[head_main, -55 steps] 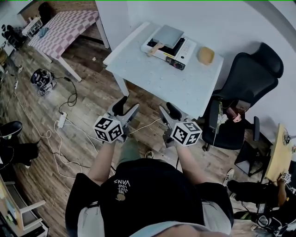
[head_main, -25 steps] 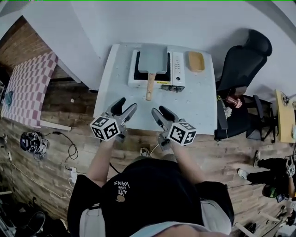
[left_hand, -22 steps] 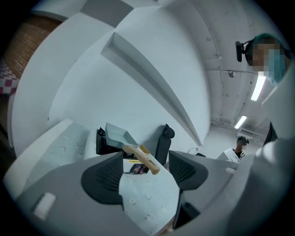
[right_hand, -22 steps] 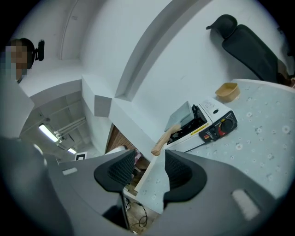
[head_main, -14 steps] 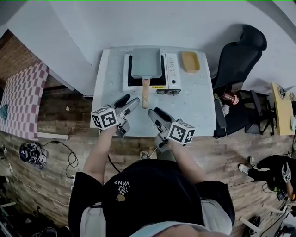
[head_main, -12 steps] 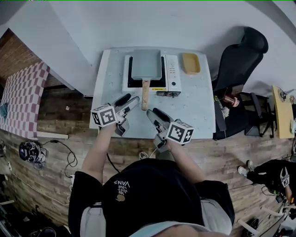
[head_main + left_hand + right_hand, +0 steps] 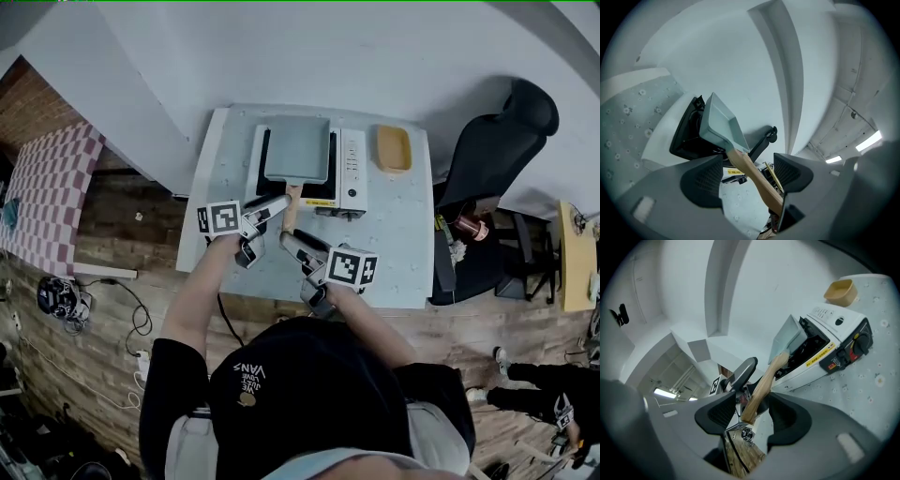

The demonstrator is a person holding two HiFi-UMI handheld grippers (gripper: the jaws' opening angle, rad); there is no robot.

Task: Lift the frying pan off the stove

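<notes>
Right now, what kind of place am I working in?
Probably an office or lab, not a kitchen: a portable stove with a frying pan sits on a white table, a black office chair stands beside it, and cables trail across the wood floor.

Left gripper view, contents:

1. My left gripper [image 7: 747,164]: two dark jaws with ribbed pads [image 7: 705,180]. They stand wide and have just been opening. Neither pad presses on anything.
2. Handle [image 7: 754,176]: light wood, running slantwise between my jaws, closer to the jaw on the view's right. I cannot tell whether it touches that jaw.
3. Frying pan [image 7: 719,126]: grey, rectangular, shallow, joined to the handle, resting on item 4.
4. Stove [image 7: 686,138]: black top on a white body, standing on item 5 toward its wall edge.
5. Table [image 7: 623,117]: white, speckled.
6. Wall [image 7: 726,56]: plain white.
7. Light strips [image 7: 868,140]: bright, at the view's right.
</notes>
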